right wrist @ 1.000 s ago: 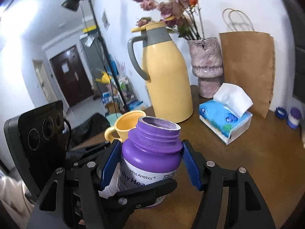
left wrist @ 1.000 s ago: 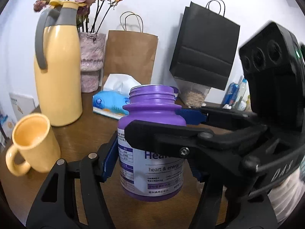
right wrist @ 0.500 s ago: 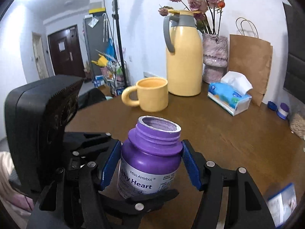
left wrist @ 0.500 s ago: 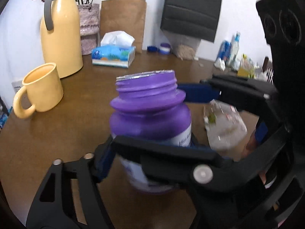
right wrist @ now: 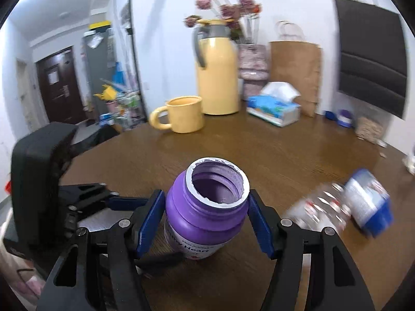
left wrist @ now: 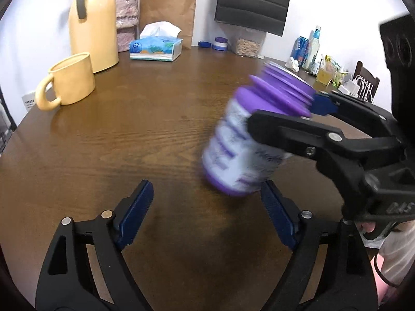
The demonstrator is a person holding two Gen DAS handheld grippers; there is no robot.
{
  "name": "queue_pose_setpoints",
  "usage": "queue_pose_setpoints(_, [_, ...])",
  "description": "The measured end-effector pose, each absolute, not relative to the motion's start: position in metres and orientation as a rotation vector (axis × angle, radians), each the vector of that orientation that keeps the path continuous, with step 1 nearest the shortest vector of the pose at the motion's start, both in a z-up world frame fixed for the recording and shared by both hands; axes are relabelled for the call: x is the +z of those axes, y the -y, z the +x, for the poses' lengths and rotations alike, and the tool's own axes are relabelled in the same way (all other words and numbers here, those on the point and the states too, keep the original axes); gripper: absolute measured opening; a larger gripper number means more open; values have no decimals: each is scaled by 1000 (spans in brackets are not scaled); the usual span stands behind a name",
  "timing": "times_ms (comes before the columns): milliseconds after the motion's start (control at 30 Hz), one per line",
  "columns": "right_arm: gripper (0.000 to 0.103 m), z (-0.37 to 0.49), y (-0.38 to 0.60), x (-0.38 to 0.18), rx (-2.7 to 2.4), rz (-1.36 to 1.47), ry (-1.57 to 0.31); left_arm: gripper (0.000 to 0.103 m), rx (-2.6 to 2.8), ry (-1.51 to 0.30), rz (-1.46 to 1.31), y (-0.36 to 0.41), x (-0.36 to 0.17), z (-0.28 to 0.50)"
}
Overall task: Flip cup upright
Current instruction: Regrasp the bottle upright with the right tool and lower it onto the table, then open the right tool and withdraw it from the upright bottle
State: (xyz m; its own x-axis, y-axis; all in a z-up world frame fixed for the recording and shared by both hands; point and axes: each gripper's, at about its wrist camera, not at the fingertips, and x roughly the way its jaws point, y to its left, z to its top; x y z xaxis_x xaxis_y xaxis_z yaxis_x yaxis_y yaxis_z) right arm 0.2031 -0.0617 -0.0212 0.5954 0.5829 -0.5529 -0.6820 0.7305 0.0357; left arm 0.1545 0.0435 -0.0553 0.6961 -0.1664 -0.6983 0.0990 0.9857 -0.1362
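Observation:
A purple open-mouthed bottle (right wrist: 207, 207) with a white label is held upright between the blue pads of my right gripper (right wrist: 206, 223), just above the brown table (right wrist: 298, 160). In the left wrist view the same bottle (left wrist: 246, 150) is blurred, tilted, clamped by the right gripper (left wrist: 298, 129) at the right. My left gripper (left wrist: 207, 212) is open and empty over the table, left of and below the bottle. A yellow mug (left wrist: 70, 80) stands upright at the far left; it also shows in the right wrist view (right wrist: 181, 114).
A yellow thermos jug (left wrist: 93, 20), a flower vase (left wrist: 125, 18), a tissue box (left wrist: 155, 48), a brown paper bag (left wrist: 168, 10) and a black bag (left wrist: 254, 0) line the back. A clear plastic bottle (right wrist: 339, 207) lies on its side at the right.
My left gripper has let go of the purple bottle, opened and pulled back. The right gripper keeps the bottle and has carried it to the right.

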Motion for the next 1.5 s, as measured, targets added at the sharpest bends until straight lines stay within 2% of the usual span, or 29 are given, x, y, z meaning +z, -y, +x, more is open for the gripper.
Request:
queue_pose_setpoints(333, [68,175,59,-29,624,-317,-527,82,-128,-793,-84,-36,-57,139])
queue_pose_setpoints(633, [69,182,54,-25,661,-228,-582,82,-82,-776,-97,-51,-54,122])
queue_pose_setpoints(733, [83,181,54,-25,670,-211,-609,83,-73,-775,-114,-55,-52,120])
queue_pose_setpoints(967, [83,167,55,-13,670,-190,-587,83,-65,-759,-106,-53,-47,113])
queue_pose_setpoints(1033, [83,160,59,-8,661,-194,-580,89,-70,-763,-117,-54,-45,109])
queue_pose_setpoints(1300, [84,117,117,9,564,-99,-596,90,-11,-718,-91,-53,-20,73])
queue_pose_setpoints(1400, [84,100,140,8,530,-74,-637,103,10,-683,-91,-52,-5,57])
queue_pose_setpoints(1500, [84,82,161,4,487,-31,-689,103,15,-636,-95,-48,5,34])
